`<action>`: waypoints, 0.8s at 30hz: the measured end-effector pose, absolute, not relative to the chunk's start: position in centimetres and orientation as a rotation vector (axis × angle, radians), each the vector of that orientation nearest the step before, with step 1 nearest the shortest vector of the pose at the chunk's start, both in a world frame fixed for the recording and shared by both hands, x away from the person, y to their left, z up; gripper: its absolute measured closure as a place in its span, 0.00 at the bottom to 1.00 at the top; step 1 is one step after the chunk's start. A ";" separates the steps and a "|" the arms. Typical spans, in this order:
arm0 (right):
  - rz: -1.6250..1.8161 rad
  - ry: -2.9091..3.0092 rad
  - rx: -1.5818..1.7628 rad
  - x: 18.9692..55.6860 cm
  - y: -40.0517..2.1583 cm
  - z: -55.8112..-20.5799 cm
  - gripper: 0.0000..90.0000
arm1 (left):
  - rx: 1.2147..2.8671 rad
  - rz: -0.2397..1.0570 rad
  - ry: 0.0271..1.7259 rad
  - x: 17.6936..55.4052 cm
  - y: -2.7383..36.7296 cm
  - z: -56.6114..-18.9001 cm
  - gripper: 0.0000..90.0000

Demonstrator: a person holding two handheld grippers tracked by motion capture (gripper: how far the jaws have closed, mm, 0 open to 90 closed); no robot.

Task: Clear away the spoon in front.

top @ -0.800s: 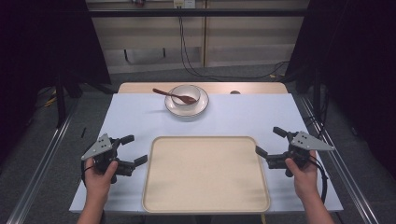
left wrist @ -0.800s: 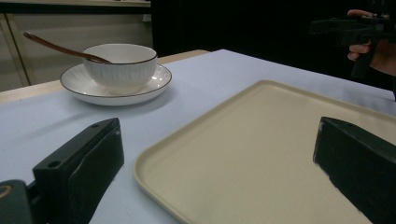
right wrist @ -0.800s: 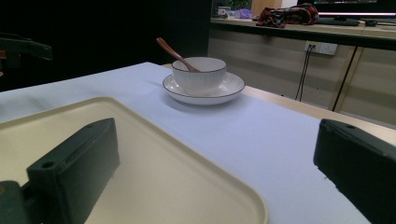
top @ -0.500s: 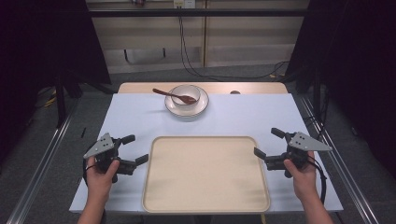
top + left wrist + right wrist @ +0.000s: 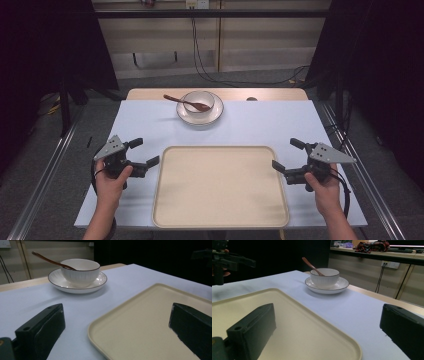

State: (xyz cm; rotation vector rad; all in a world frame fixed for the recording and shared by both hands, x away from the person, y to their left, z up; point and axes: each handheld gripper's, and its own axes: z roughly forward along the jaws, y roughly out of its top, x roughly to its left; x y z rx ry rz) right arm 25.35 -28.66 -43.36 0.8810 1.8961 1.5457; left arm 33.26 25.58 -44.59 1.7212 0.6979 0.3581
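Tray (image 5: pixel 220 187) lies flat on the near middle of the bench (image 5: pixel 260 125), between my left gripper (image 5: pixel 142 153) and right gripper (image 5: pixel 288 155); both sets of jaws gape empty beside its edges.

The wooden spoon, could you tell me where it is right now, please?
In the high view the wooden spoon rests in the white bowl on the plate, at the table's far middle, beyond the tray.

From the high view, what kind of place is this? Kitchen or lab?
Most likely a lab recording bench, not a kitchen. A table under a pale cloth stands between dark curtains, metal rails run along the floor, and loose cables hang behind. The tray and bowl look like props.
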 end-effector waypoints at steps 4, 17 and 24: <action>1.556 1.910 0.868 25.2 -28.4 -43.4 0.00 | 1.726 0.360 0.718 33.9 25.5 -44.6 0.00; 1.548 1.953 0.845 25.2 -28.1 -43.6 0.00 | 1.714 0.385 0.770 37.6 24.1 -44.1 0.00; 1.542 1.966 0.832 25.2 -28.0 -43.7 0.00 | 1.694 0.394 0.799 39.5 23.3 -43.6 0.00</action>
